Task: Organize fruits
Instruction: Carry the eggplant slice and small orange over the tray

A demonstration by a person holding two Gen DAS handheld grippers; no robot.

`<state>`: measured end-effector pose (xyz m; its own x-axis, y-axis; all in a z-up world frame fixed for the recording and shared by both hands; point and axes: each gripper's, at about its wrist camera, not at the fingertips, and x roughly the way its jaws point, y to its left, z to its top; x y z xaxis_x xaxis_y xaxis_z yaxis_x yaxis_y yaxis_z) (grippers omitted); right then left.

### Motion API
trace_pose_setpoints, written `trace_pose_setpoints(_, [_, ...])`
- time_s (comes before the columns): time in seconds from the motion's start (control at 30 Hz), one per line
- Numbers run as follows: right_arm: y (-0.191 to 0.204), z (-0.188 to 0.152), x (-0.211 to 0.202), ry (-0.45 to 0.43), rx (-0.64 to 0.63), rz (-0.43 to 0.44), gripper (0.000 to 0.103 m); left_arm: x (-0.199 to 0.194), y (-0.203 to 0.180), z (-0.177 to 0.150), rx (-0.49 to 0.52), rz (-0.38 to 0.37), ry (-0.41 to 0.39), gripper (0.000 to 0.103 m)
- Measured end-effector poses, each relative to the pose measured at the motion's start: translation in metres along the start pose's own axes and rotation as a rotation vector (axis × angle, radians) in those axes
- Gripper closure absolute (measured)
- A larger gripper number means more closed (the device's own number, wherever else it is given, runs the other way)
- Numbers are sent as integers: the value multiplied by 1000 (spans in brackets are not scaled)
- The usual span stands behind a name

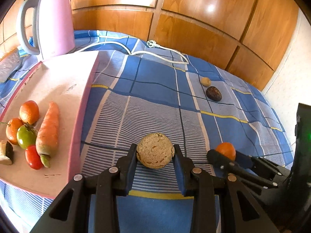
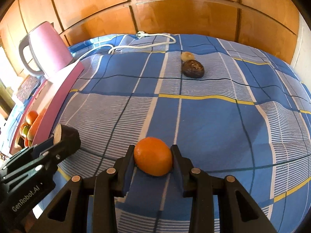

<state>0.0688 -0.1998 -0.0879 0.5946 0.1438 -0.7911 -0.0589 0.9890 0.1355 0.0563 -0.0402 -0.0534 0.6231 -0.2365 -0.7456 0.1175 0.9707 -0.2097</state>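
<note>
My left gripper [image 1: 154, 150] is shut on a round beige rough-skinned fruit [image 1: 154, 150], held over the blue checked cloth. My right gripper [image 2: 152, 159] is shut on an orange [image 2: 152, 159]; the orange also shows in the left wrist view [image 1: 226, 150]. A pink tray [image 1: 64, 89] at the left holds two oranges [image 1: 29, 111], a carrot [image 1: 48, 130], a green tomato [image 1: 26, 136], a red tomato [image 1: 34, 157] and a mushroom [image 1: 5, 152]. A dark avocado [image 2: 192, 69] and a small tan fruit [image 2: 187, 56] lie far on the cloth.
A pink kettle [image 1: 48, 21] stands behind the tray, its white cord and plug [image 1: 153, 44] trailing across the cloth. Wooden cabinet doors [image 2: 175, 13] close the back. The cloth-covered surface [image 2: 213, 116] drops off at the right.
</note>
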Motion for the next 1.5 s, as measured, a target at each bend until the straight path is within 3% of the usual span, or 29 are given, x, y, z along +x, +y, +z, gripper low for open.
trace_pose_setpoints(0.33, [12,-2,4,21,-67,-35,66,-12,6,0,-20,3,-22,67])
trace_pose_setpoints(0.77, [14,-3,1,4,-59,-48,67,-31,13,6,-35,5,-76,67])
trace_pose_setpoints(1.17, [46,12,-3,10,-84,74,67,-50,38,15,-82,44,-128,67])
trace_pose_setpoints(1.5, [88,27,-5,14,-143,172,67,-71,86,21,-177,99,-177,67])
